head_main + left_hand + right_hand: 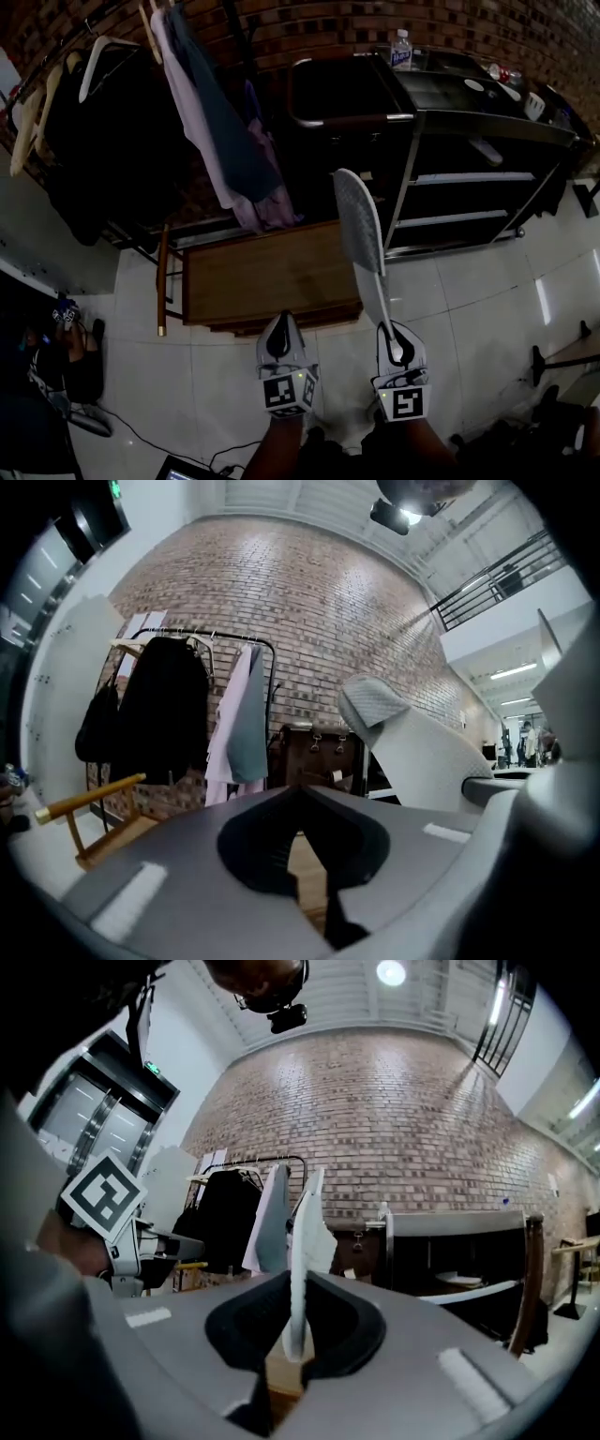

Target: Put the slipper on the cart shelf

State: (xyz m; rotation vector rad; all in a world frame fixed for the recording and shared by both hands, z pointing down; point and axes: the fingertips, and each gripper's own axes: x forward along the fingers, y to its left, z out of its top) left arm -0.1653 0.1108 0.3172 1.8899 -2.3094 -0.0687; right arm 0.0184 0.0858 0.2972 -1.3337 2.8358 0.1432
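Observation:
My right gripper (395, 350) is shut on the heel end of a white slipper (361, 232), which sticks out forward and up from its jaws. In the right gripper view the slipper (305, 1213) stands on edge between the jaws of the right gripper (298, 1283). My left gripper (279, 339) is beside it on the left, shut and with nothing in it; its tips meet in the left gripper view (302, 794), where the slipper (403, 738) shows at the right. The black cart (487, 131) with its shelves (473, 176) stands ahead to the right.
A water bottle (401, 49) and small items sit on the cart's top. A clothes rack with hanging garments (211, 122) stands at the left. A low wooden table (262, 274) lies just ahead of the grippers. A brick wall runs behind. Cables and bags lie on the floor at lower left.

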